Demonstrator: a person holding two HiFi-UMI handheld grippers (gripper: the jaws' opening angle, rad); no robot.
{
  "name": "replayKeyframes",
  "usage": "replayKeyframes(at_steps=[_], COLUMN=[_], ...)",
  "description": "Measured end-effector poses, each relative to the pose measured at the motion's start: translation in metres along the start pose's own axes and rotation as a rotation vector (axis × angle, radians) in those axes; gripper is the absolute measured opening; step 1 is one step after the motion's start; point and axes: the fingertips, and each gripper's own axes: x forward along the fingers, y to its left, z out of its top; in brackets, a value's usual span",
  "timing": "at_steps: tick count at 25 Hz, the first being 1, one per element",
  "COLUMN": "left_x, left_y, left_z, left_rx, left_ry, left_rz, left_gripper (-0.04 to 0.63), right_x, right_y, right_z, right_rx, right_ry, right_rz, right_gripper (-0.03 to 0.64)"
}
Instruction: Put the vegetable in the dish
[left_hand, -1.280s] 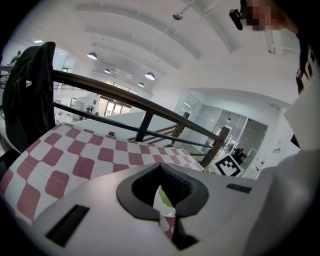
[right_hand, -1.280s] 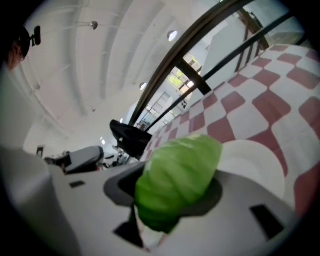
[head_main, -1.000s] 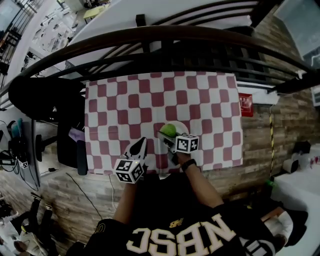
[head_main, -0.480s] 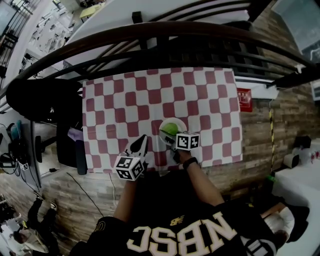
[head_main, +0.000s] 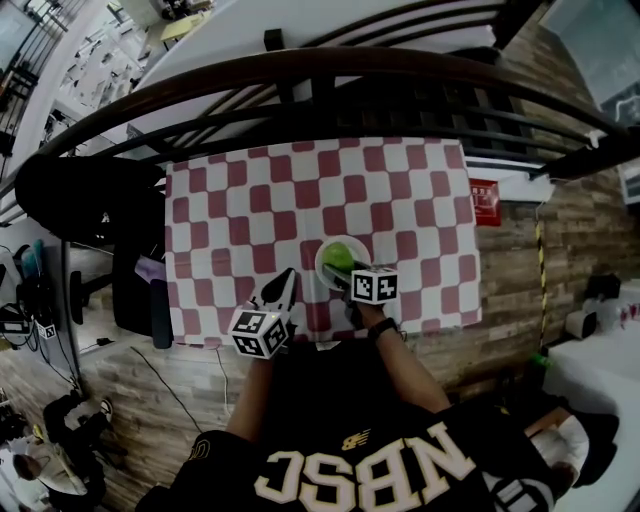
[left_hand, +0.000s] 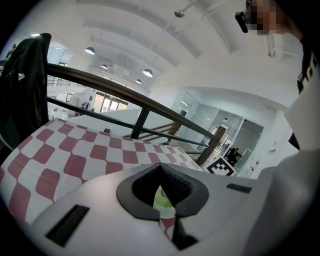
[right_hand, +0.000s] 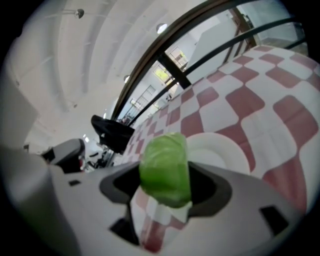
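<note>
From overhead, the right gripper (head_main: 337, 270) covers most of the vegetable (head_main: 341, 256), and only a green patch shows over the white dish (head_main: 352, 247). Whether it rests on the dish or hangs just above it, I can't tell. The dish's near rim is hidden behind the gripper body in the right gripper view. Both forearms are cut off by the person's dark shirt.

The right gripper view gives what the overhead one can't. The leafy green lump stands between the 2 jaws, which are opening and letting go of it, with the dish right behind it on the red-and-white checked cloth (head_main: 300, 190). The left gripper view only catches a sliver of green and cloth through a narrow slit.

The left gripper (head_main: 282, 288) sits near the table's front edge, just left of the dish. Its jaws are drawn together on nothing and point toward the dish. The right one reaches forward over the dish from the wrist (head_main: 377, 328), angled up and to the left.
</note>
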Motion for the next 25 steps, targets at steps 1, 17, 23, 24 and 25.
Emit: replayKeyframes(at_steps=[1,17,23,24,25], left_x=[-0.001,-0.001,-0.001,-0.001,-0.002], left_y=[0.000,-0.010,-0.011,-0.010,-0.009], left_z=[0.000,-0.012,-0.009,-0.009,-0.009], left_rx=[0.001,0.009,0.007,0.004,0.000], left_ry=[-0.002,0.015,0.008,0.006,0.005], left_rz=[0.001,-0.020,-0.025,-0.022,-0.020], left_gripper=[0.017,0.017,0.017,0.017,0.017], right_x=[-0.003,-0.057,-0.050,-0.046,-0.042], right_y=[-0.003,-0.055,-0.053,-0.051,-0.048], right_z=[0.001,0.008,0.007,0.007,0.006], right_rx=[0.008,0.146,0.186,0.212,0.243], right_ry=[-0.010,-0.162,-0.106,-0.099,-0.096], right_rz=[-0.006,-0.142,-0.098,-0.081,-0.061], right_gripper=[0.278,0.307,0.313,0.313,0.313])
